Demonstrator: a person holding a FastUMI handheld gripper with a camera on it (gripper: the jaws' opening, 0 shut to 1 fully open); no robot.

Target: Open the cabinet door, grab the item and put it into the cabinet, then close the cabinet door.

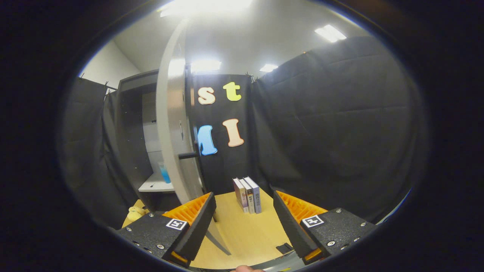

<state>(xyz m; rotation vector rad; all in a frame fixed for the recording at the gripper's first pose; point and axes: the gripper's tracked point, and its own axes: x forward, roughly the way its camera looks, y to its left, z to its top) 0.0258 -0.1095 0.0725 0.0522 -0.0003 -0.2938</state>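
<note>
Surface: a light wooden tabletop (247, 226) runs ahead of the gripper, its far edge meeting the black cloth booth wall (332, 124). A small dark flat piece (284, 248) lies on the wood close to the right finger; what it is cannot be made out.

Room: white ceiling with bright light panels (330, 33); black cloth hangs on all sides, with a strip of pale wall (107, 66) above the cloth beside the cabinet.

Cabinet (132, 136): grey, standing beyond the left finger. Its door (172, 124) is swung open, seen nearly edge-on, with a dark bar handle (188, 155) sticking out from its face. Inside, a pale shelf (155, 186) carries a blue translucent object (165, 173), partly hidden by the door edge.

Books (247, 195): three, standing upright in a row, spines toward the gripper, on the tabletop just beyond the fingertips and roughly between the two fingers' lines, beside the open door. They are outside the cabinet.

Yellow soft toy (134, 214): on the table at the cabinet's foot, outside the left finger, partly hidden.

Gripper (244, 202): fingers spread wide apart, nothing between them but bare tabletop; they touch no object.

Person: a fingertip (245, 268) shows at the near rim, below the fingers.
</note>
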